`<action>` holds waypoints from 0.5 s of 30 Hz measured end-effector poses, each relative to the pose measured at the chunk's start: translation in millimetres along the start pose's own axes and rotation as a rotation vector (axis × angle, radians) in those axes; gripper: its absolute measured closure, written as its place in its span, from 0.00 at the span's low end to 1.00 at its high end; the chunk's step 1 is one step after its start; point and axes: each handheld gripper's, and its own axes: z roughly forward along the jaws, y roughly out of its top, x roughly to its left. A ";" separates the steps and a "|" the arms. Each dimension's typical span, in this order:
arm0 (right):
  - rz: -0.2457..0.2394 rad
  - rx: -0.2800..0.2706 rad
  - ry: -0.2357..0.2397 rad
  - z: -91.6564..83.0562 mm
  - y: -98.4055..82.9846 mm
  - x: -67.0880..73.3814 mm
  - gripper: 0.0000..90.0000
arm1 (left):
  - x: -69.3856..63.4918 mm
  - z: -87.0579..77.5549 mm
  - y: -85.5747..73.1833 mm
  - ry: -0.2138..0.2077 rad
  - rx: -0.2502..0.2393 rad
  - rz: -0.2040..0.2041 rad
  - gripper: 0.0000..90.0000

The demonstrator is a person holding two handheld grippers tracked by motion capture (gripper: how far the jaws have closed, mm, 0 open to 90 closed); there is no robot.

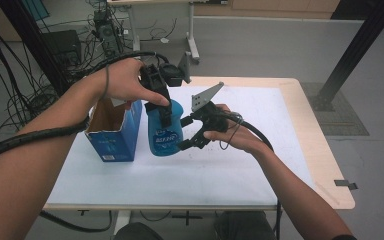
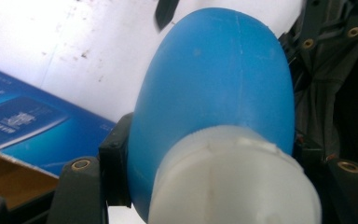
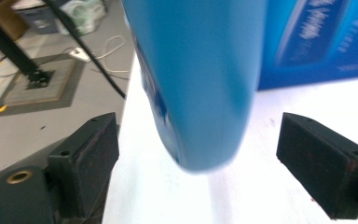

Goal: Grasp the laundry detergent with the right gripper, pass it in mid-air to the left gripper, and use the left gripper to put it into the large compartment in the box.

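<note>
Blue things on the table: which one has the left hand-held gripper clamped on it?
The blue bottle with the white cap, gripped near its top by the left hand-held gripper. The blue box beside it stands open-topped and ungripped.

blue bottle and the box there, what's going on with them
A person works at a white-topped table with a tool in each hand. The left tool is clamped on the neck of a blue bottle, holding it upright just right of an open blue box. The right tool sits at the bottle's lower body with its jaws spread, pads clear of it. It looks like a handover between the tools.
</note>
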 end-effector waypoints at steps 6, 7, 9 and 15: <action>0.037 0.020 -0.059 -19.8 -10.3 1.9 0.07 | 6.5 -9.1 0.5 0.024 -0.004 -0.075 0.40; 0.040 0.022 -0.068 -23.0 -11.9 2.9 0.06 | 7.7 -11.3 0.4 0.024 -0.004 -0.089 0.40; 0.044 0.045 -0.092 -29.6 -15.3 4.8 0.05 | 9.8 -15.7 -0.2 0.026 -0.012 -0.120 0.40; 0.067 0.133 -0.175 -51.3 -25.2 12.1 0.01 | 17.8 -32.1 -2.3 0.027 -0.047 -0.238 0.40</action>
